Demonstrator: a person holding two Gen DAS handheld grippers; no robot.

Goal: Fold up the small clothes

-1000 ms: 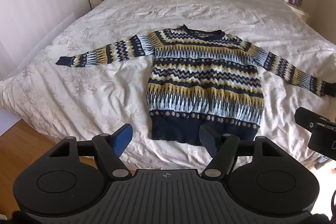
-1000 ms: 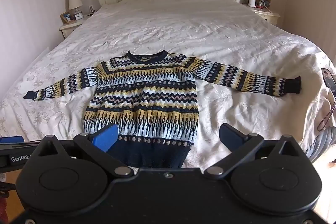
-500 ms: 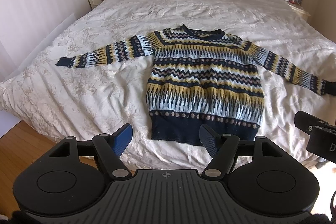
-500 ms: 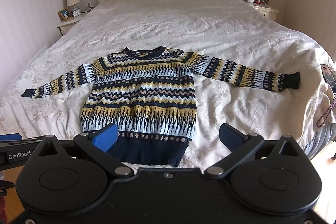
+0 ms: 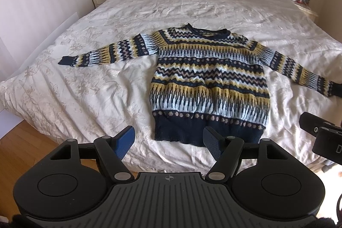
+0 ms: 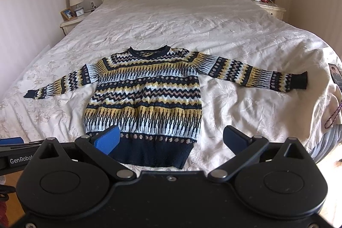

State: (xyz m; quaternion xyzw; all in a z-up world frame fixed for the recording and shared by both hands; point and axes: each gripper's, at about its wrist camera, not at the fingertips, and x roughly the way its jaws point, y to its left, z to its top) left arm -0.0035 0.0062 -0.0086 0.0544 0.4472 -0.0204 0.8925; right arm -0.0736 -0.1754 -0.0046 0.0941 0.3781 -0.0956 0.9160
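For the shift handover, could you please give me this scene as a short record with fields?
garment: patterned sweater, spread flat, front up
sleeves: both stretched out sideways, unfolded
surface: bed, cream quilt
left gripper: open, empty, short of the hem
right gripper: open, empty, short of the hem
folds made: none

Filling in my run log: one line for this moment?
stage: pre-fold | sweater: flat on bed, sleeves out | left gripper: open | right gripper: open
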